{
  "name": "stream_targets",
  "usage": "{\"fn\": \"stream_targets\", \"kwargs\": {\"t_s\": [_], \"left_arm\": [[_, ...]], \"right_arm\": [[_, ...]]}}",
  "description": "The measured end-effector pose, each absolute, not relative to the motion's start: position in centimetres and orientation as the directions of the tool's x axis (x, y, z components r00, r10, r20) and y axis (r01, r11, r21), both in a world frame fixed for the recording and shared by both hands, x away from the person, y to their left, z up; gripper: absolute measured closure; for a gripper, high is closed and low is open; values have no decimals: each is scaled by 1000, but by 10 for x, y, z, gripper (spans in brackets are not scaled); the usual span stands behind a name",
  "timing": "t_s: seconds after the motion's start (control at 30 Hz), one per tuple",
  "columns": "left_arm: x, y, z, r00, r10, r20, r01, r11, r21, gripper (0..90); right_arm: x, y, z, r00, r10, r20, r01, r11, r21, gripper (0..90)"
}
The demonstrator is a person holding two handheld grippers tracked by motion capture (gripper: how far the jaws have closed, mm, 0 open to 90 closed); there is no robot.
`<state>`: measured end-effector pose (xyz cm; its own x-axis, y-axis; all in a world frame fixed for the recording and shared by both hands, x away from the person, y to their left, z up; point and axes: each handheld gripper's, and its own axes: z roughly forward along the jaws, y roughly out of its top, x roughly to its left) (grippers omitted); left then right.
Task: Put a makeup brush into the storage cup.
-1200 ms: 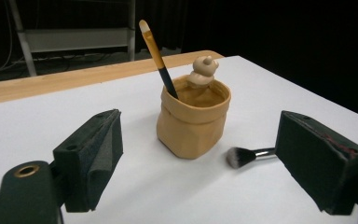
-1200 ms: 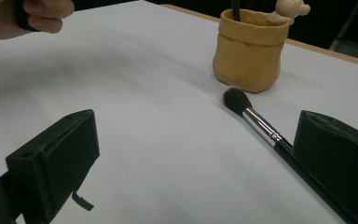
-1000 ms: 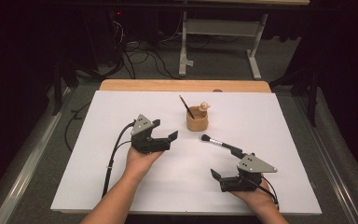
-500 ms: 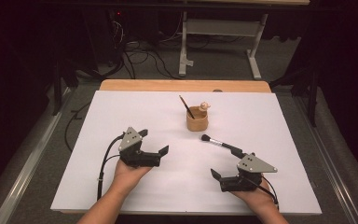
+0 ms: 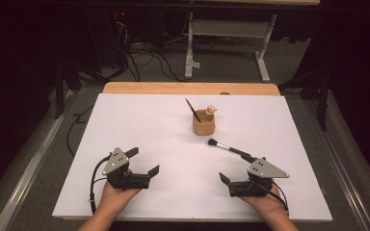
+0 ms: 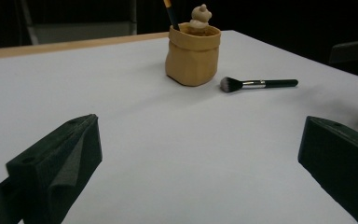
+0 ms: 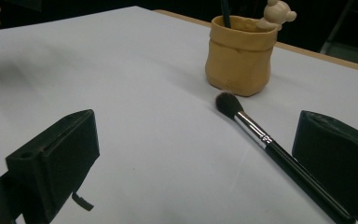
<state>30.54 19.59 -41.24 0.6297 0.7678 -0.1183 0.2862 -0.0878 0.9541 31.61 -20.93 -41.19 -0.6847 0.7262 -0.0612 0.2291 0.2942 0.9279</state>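
Both grippers are held low at the near edge of the white table point(image 5: 125, 125), jaws spread wide and nothing between them. The left gripper point(image 5: 143, 162) has just been opening and sits well apart from everything, so it is judged to be done with its part. The right gripper point(image 5: 243, 169) is aimed along the loose makeup brush point(image 5: 229, 148), whose handle end lies just beside it, bristles pointing far toward the tan pot point(image 5: 204, 124). That lineup suggests a pickup is being prepared. A second brush point(image 5: 192, 110) is leaned inside the pot beside a small bear figure point(image 5: 211, 109). No readable writing can be made out; the ferrule mark is blurred.
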Motion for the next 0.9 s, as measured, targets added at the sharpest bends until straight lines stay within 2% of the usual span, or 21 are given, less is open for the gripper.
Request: {"fn": "stream_targets", "kwargs": {"t_s": [0.3,0.4,0.9], "left_arm": [[299,207,-407,637,767,-81,248,-104,963,2],[300,210,-408,637,764,-106,264,-88,960,2],[301,208,-411,679,730,-77,261,-141,955,2]], "right_arm": [[320,-216,-407,-654,755,-46,230,256,939,19],[323,-216,-406,-637,770,-33,246,245,938,19],[333,-213,-414,-588,802,-110,297,340,892,19]]}}
